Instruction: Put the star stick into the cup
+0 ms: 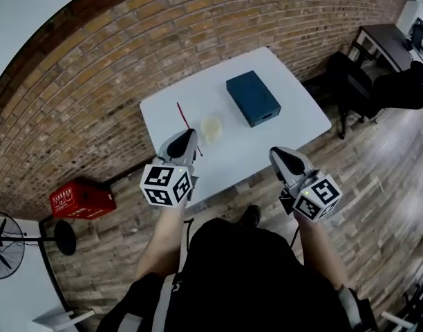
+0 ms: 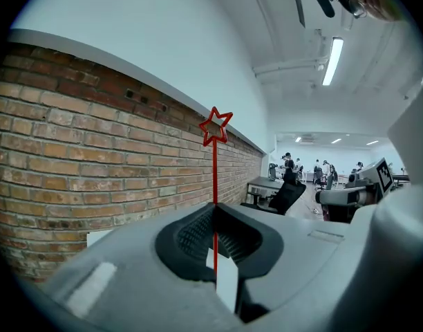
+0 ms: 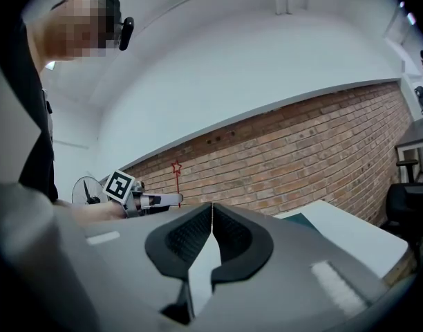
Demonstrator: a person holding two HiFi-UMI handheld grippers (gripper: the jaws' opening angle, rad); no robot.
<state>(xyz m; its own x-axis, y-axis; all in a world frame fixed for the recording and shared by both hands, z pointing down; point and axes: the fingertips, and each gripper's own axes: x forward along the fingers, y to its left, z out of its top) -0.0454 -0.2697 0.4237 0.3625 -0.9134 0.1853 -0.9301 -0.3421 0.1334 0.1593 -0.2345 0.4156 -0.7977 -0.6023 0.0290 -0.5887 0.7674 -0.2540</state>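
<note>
Left claw [image 1: 189, 136] clenched on the red star stick [image 2: 215, 175], star end up, near the cup [image 1: 211, 128] on the white surface [image 1: 294, 109] — insertion not yet done. Right claw [image 1: 278, 153] pressed together, empty.

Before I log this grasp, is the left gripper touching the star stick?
Touching: the left gripper view shows the left gripper clamped on the star stick.

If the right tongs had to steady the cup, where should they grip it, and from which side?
Probably its side wall below the rim, from the person's right: the cup seems to stand upright, mouth up, and the left tongs, shut on the star stick, crowd its left. The right tongs are shut, empty; open first.
</note>
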